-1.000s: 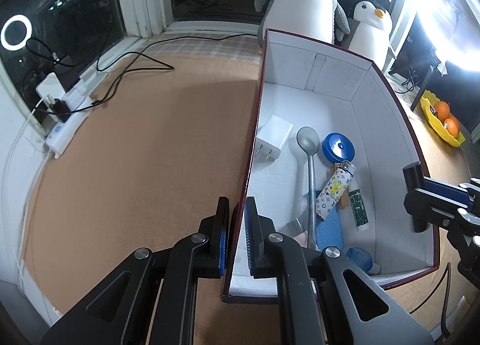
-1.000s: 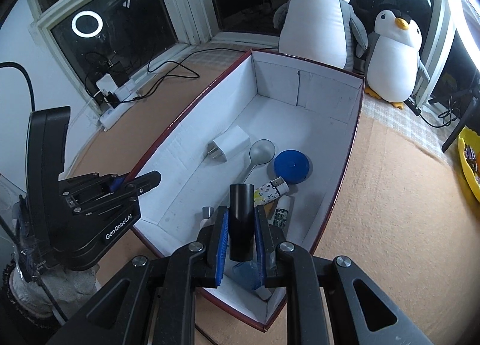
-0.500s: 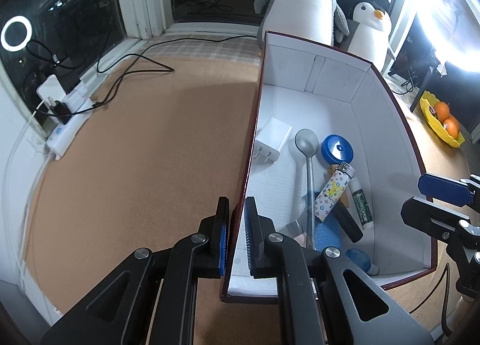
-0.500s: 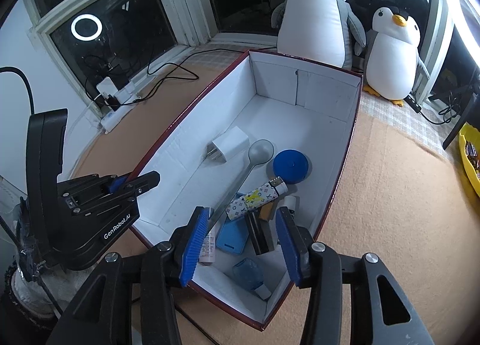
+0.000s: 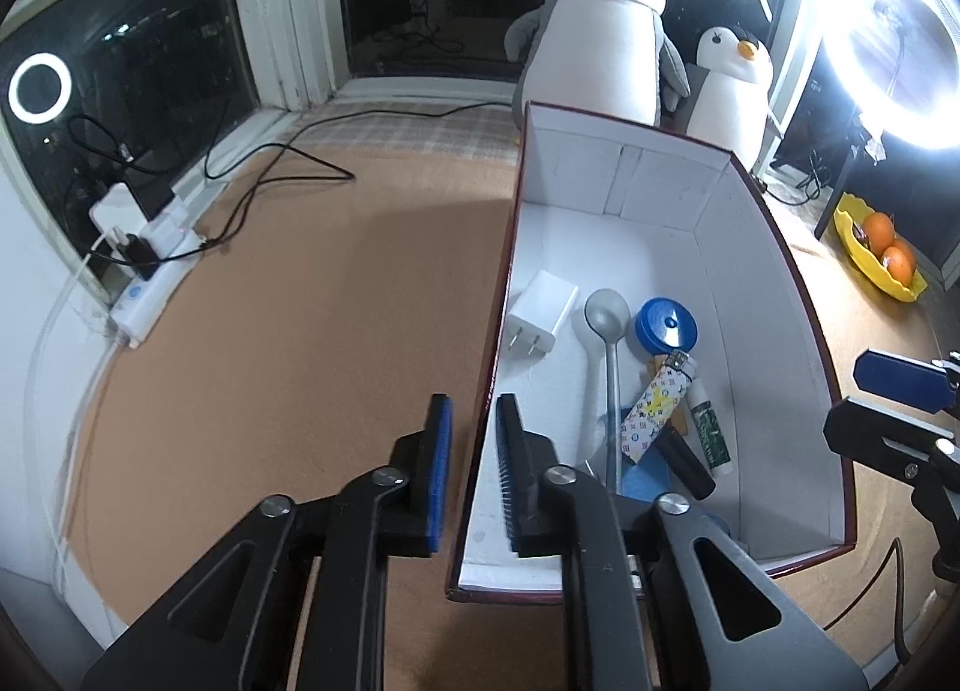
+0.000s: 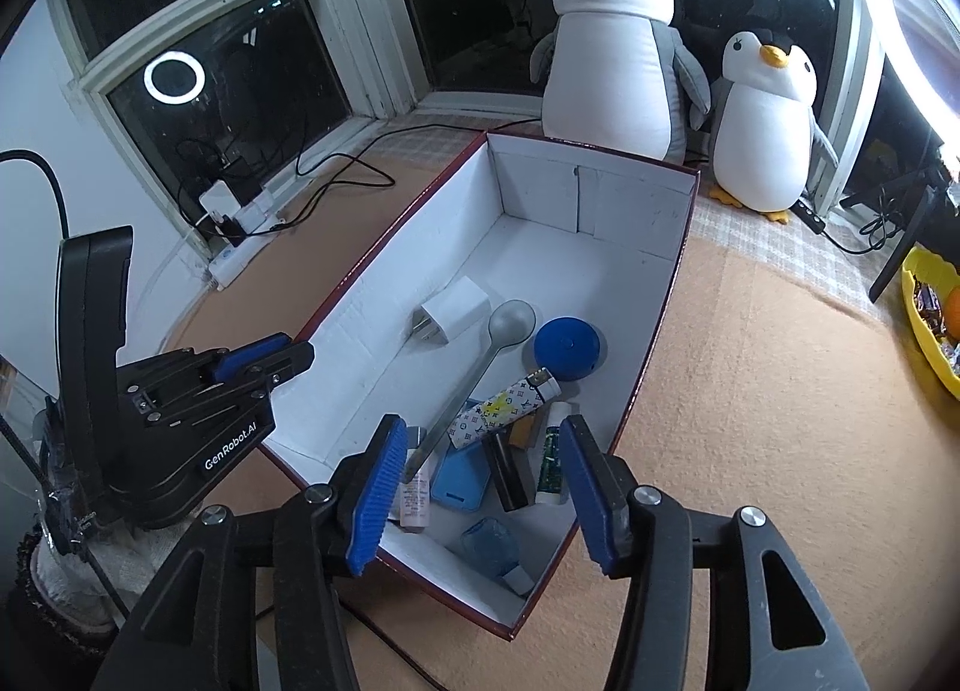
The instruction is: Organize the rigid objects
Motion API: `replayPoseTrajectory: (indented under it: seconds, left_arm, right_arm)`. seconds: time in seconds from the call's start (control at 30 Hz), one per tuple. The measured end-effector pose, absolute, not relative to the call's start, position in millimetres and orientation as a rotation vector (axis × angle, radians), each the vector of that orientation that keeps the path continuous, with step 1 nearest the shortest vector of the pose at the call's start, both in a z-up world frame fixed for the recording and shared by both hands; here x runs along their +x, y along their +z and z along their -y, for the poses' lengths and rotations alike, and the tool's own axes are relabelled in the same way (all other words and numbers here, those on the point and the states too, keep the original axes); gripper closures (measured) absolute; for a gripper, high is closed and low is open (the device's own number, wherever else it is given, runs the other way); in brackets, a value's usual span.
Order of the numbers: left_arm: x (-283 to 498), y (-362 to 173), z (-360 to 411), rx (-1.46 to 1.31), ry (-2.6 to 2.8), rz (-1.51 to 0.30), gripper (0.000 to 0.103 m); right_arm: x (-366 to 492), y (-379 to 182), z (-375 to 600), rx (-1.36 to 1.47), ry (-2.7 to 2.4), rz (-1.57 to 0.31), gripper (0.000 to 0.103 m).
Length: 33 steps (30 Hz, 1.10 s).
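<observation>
A dark-red box with white inside [image 5: 654, 193] [image 6: 600, 181] holds a white charger [image 5: 540, 313] [image 6: 453, 310], a spoon [image 5: 607, 313] [image 6: 510, 322], a blue round lid [image 5: 666, 325] [image 6: 567, 349], a patterned lighter [image 5: 657, 406] [image 6: 504, 406], a black tube [image 5: 687, 463] [image 6: 507, 472] and several other small items. My left gripper [image 5: 474, 475] straddles the box's left wall, jaws slightly apart, not clamping it. My right gripper [image 6: 480, 487] is open and empty above the box's near end.
Two penguin plush toys [image 6: 612, 48] [image 6: 765, 120] stand behind the box. A power strip with cables [image 5: 150, 259] lies at the left by the window. A yellow bowl of oranges [image 5: 882, 253] sits at the right. Brown mat [image 5: 270, 331] surrounds the box.
My right gripper opened and let the black tube drop into the box, then drew back a little. My left gripper's jaws loosened from the box's left wall.
</observation>
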<state>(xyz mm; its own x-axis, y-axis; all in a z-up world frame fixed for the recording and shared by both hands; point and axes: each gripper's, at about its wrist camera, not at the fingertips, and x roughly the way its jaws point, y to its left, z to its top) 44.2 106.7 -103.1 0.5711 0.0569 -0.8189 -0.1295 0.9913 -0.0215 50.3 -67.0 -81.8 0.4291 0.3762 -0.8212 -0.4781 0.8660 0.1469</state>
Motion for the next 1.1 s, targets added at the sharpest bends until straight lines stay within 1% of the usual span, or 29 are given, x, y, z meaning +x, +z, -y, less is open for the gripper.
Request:
replayPoseTrajectory:
  seconds: [0.23,0.3,0.33,0.37,0.43,0.53,0.6,0.67,0.73,0.83,0.9,0.93,1.1]
  left_arm:
    - [37,-84,-104,-0.056,0.124,-0.906,0.086]
    - [34,-76,-99,-0.039,0.119,-0.889,0.086]
    - [32,-72,-96,-0.029,0.115,-0.879,0.083]
    - [30,-68,-92,-0.018,0.109,-0.868,0.074]
    - [28,-61,-86,-0.009,0.101,-0.85,0.061]
    - [25,-51,-77,-0.003,0.088,-0.834,0.06]
    - [23,-46,-72,0.0,0.079,-0.828,0.054]
    - [21,-41,-69,0.001,0.075,-0.819,0.044]
    - [18,-36,-65,0.003,0.074,-0.81,0.04]
    - [14,-30,-61,0.004,0.076,-0.8,0.031]
    - [11,-27,-59,0.005,0.081,-0.793,0.027]
    - [9,-25,-57,0.004,0.082,-0.79,0.023]
    - [1,-22,-48,0.007,0.075,-0.789,0.022]
  right_arm:
    - [48,-72,76,-0.104,0.524,-0.962,0.05]
    - [48,-68,81,-0.095,0.518,-0.949,0.044]
    - [47,-66,84,-0.094,0.515,-0.942,0.042]
    - [47,-64,87,-0.093,0.509,-0.931,0.038]
    - [46,-60,93,-0.092,0.496,-0.917,0.037]
    - [45,-56,103,-0.079,0.479,-0.904,0.036]
    - [44,-52,111,-0.06,0.467,-0.895,0.033]
    - [43,-50,117,-0.052,0.457,-0.888,0.032]
    - [41,-46,125,-0.053,0.443,-0.877,0.032]
    - [37,-42,134,-0.058,0.422,-0.857,0.029]
    - [34,-41,140,-0.052,0.411,-0.847,0.023]
    - [32,-39,143,-0.044,0.403,-0.841,0.022]
    - [23,-35,153,-0.037,0.372,-0.825,0.019]
